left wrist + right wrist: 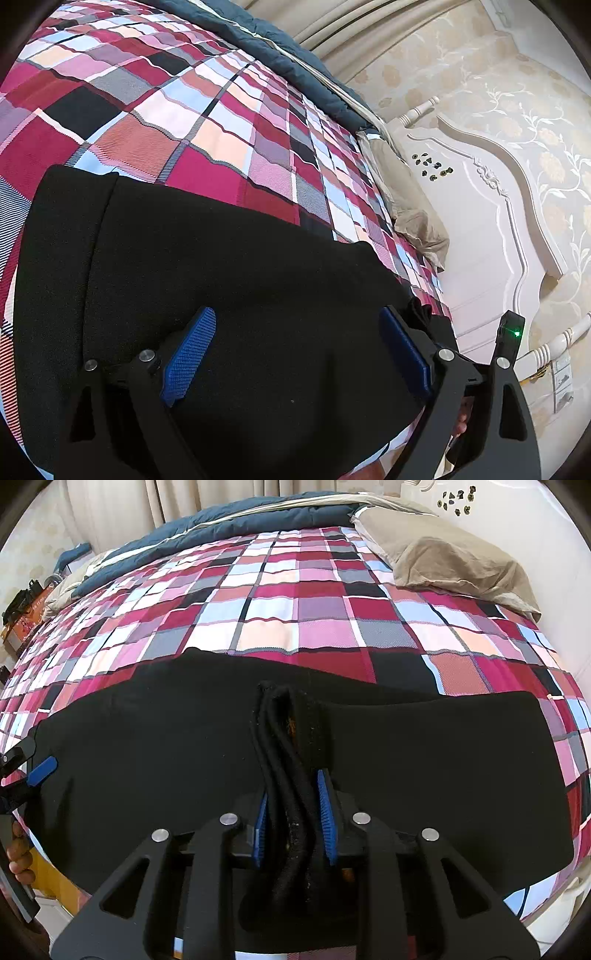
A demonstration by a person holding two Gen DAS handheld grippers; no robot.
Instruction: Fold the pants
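Black pants [229, 280] lie spread on a plaid bedspread [177, 110]. My left gripper [295, 354] is open just above the cloth, its blue pads [190, 354] wide apart and nothing between them. In the right wrist view the pants [147, 746] span the near part of the bed. My right gripper [291, 812] is shut on a bunched, thick edge of the pants [288, 731], which stands up between the blue pads. The left gripper [33, 771] shows at the far left edge of that view.
A beige pillow [454, 561] lies at the head of the bed, far right. A dark blue duvet [240, 520] is bunched along the far side. A white headboard [472, 229] and floral wallpaper stand beyond. A nightstand with clutter [26, 613] is far left.
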